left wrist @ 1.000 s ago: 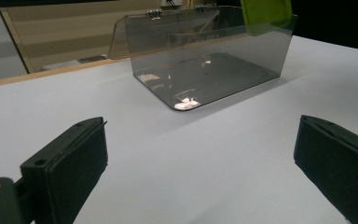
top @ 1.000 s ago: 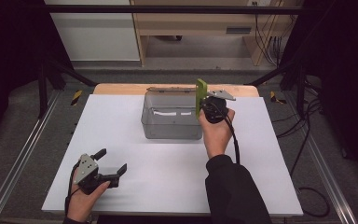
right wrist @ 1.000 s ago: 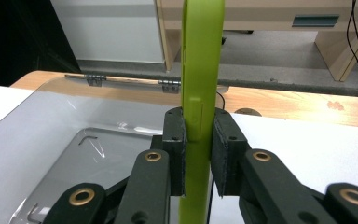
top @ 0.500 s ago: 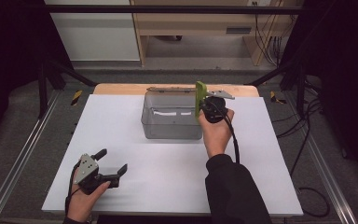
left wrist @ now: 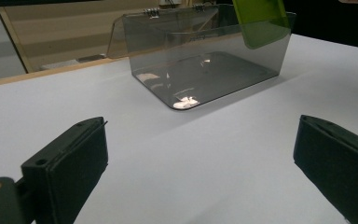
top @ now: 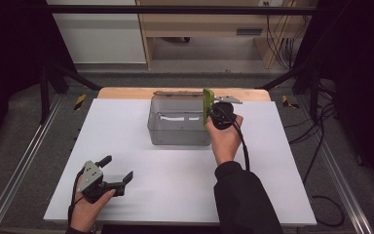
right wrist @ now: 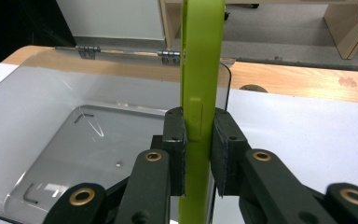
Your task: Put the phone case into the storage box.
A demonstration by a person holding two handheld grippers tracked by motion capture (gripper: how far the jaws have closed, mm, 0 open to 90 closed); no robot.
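Right now:
right gripper [top: 209,108]: I'm clamping the green plate [right wrist: 200,70] edge-on, upright, at the bin's [top: 175,134] right wall.
plate: I'm seeing its lower end hanging at that wall's rim, lid [right wrist: 121,52] hinged back behind.
left gripper [top: 118,171]: I'm idling it released, near the table's [top: 272,170] front-left corner, well apart.
step: I'm judging insertion; keeping the plate vertical, nudging it inside the wall, lowering slowly before releasing.

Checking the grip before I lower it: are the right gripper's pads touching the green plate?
Touching. In the right gripper view, both pads of the right gripper press flat against the upright green plate, with no gap on either side.
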